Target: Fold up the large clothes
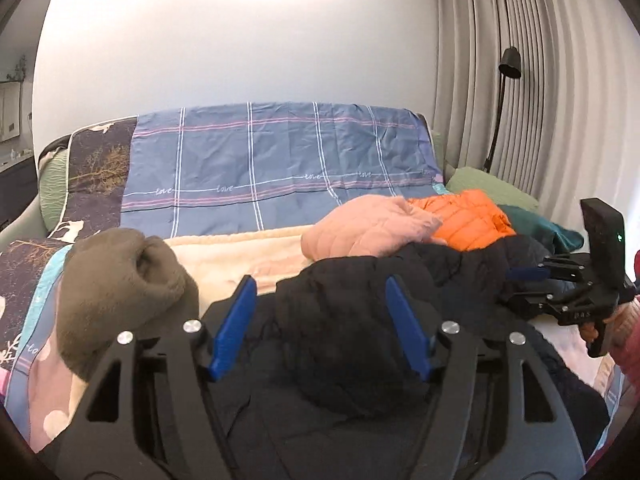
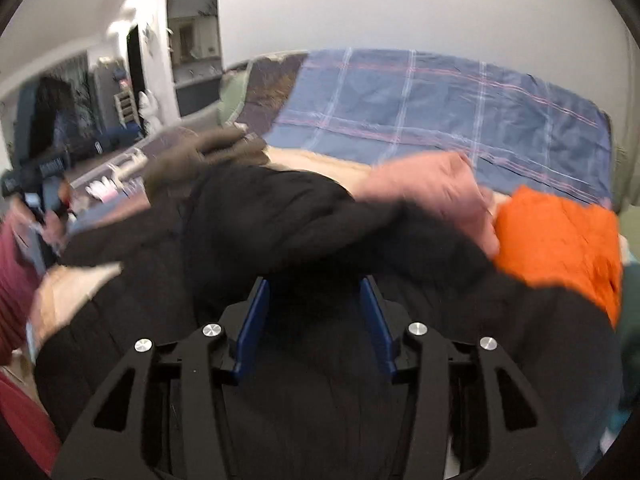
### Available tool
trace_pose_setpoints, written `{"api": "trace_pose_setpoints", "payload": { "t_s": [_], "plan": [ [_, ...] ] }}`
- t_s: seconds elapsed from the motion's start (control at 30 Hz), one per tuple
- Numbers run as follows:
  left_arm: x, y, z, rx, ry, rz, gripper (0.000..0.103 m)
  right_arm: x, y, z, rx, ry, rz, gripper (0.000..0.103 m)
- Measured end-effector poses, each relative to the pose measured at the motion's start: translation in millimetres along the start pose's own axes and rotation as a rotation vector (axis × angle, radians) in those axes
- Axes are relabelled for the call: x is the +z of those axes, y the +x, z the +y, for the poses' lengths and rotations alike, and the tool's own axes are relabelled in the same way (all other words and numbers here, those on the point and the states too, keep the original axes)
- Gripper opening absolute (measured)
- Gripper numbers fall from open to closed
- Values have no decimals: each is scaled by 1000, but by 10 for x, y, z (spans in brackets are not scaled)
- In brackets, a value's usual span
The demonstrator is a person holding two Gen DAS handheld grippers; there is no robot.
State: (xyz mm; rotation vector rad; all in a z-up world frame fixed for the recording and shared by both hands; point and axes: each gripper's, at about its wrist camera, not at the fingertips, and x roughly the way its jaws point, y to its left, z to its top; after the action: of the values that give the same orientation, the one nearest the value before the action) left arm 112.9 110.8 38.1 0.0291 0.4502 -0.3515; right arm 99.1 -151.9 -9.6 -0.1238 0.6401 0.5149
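Bulky black padded jacket (image 1: pixel 360 312) heaped on bed. Left gripper (image 1: pixel 322 328) spread wide, straddling jacket hump. Right gripper (image 2: pixel 316 324) spread, over jacket. Pink quilted garment (image 1: pixel 368 226) just behind jacket.

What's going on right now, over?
Left gripper and right gripper: jaws open, nothing held. Black coat bunched on bed, unfolded. Pink jacket, orange jacket, brown garment crowd it.

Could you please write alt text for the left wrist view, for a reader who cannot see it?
The open left hand-held gripper straddles a bunched black coat on a bed. Pink and orange jackets lie behind it, an olive fleece to its left, and the right hand-held gripper at far right.
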Motion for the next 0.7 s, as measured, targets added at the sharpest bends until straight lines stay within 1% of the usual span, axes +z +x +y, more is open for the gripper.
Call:
{"api": "trace_pose_setpoints", "payload": {
  "t_s": [0.07, 0.1, 0.13, 0.17, 0.23, 0.33, 0.37, 0.43, 0.53, 0.63, 0.7],
  "plan": [
    [-42, 45, -73, -13, -12, 33, 68, 21, 32, 5, 6, 49, -17, 48],
    [-52, 116, -114, -15, -12, 55, 62, 65, 36, 52, 18, 79, -31, 48],
    [-80, 245, -192, -16, -5, 90, 52, 77, 39, 92, 24, 93, -36, 48],
    [-137, 338, -277, -19, -2, 119, 48, 90, 50, 157, 29, 109, -41, 47],
    [-234, 629, -435, -21, 1, 200, 35, 122, 180, 272, 32, 132, -33, 39],
    [-491, 933, -529, -20, -30, 299, 28, 132, 349, 362, 45, 161, -11, 32],
    [-592, 1056, -536, -18, -54, 334, 27, 137, 405, 387, 49, 166, -4, 31],
    [-747, 1184, -515, -25, -88, 374, 27, 137, 498, 414, 53, 172, 8, 30],
    [-933, 1340, -489, -68, -158, 429, 25, 125, 614, 408, 61, 187, 20, 30],
    [-994, 1439, -558, -107, -190, 445, 24, 117, 721, 343, 61, 228, 18, 30],
    [-1024, 1495, -627, -128, -192, 442, 24, 89, 812, 259, 62, 288, 14, 30]
  ]
}}
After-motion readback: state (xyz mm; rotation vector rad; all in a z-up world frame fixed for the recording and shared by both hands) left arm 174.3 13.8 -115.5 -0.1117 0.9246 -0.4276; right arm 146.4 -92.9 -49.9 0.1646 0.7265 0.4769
